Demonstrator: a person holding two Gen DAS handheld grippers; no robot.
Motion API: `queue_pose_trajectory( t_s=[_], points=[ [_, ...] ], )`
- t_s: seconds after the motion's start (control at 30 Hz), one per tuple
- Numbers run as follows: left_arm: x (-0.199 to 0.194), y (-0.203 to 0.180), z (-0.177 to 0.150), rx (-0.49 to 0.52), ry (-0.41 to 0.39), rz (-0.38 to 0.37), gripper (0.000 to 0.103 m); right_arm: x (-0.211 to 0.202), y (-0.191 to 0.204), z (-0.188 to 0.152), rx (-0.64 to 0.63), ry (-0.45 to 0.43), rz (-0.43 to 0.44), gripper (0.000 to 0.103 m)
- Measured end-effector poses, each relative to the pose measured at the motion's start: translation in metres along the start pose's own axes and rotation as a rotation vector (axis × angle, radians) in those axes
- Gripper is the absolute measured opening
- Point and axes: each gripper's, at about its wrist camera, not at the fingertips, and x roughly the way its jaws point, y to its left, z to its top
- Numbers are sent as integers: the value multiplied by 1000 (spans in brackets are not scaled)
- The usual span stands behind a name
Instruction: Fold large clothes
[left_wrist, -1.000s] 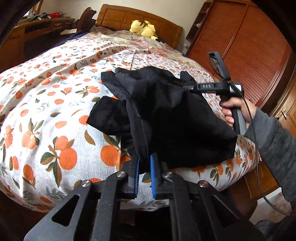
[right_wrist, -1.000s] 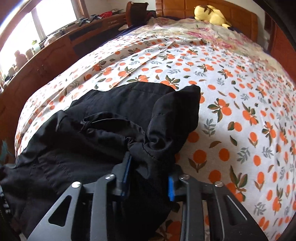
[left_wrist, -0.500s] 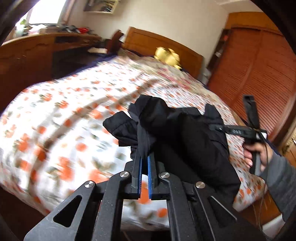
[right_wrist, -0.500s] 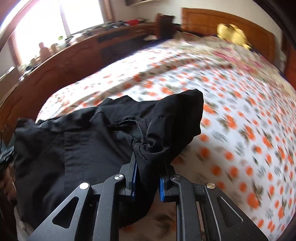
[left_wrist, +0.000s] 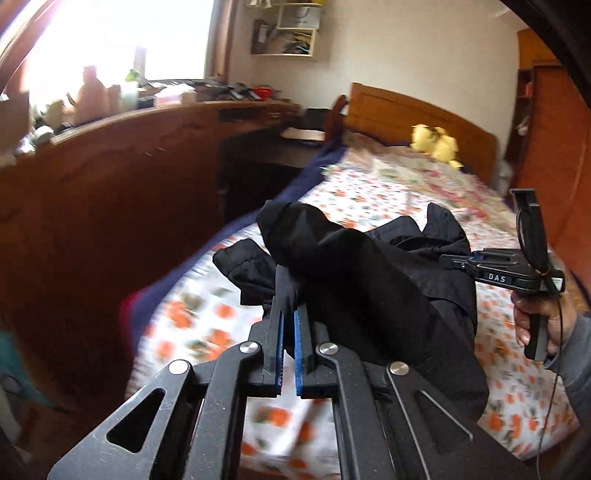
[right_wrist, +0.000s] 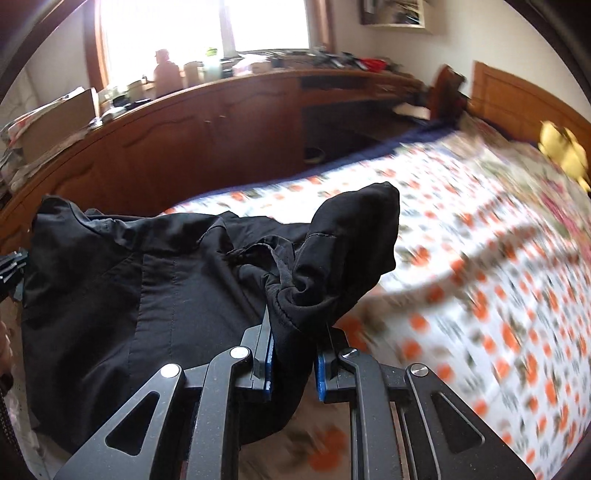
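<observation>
Black garment (right_wrist: 147, 295) stretched sideways between left gripper (left_wrist: 289, 325), right gripper (right_wrist: 293, 343).

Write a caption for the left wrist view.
Left gripper and right gripper lift a black garment over the bed.

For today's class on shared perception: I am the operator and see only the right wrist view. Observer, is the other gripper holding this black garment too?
Observer: Yes, the left gripper is shut on a fold of the black garment.
Operator: Can you see my gripper from there?
Observer: Yes, the right gripper bites the garment's far edge, a hand on its handle.
Operator: Anything else?
Observer: A tall wooden wardrobe stands beside the bed.
</observation>
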Motion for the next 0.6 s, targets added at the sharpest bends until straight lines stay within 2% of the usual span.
queue_pose_trajectory(
  t_s=[0.07, 0.23, 0.43, 0.53, 0.6],
  points=[
    [-4, 12, 8, 28, -13, 51, 4, 11, 9, 10, -28, -3, 6, 16],
    [-9, 38, 17, 24, -52, 125, 4, 24, 30, 34, -81, -33, 18, 16],
    [-8, 61, 19, -3, -67, 195, 4, 46, 37, 63, -80, -69, 14, 16],
    [2, 73, 16, -18, -49, 227, 4, 59, 51, 68, -108, -58, -6, 16],
    [11, 80, 10, -29, -32, 231, 4, 71, 58, 67, -111, -15, -12, 19]
  ],
)
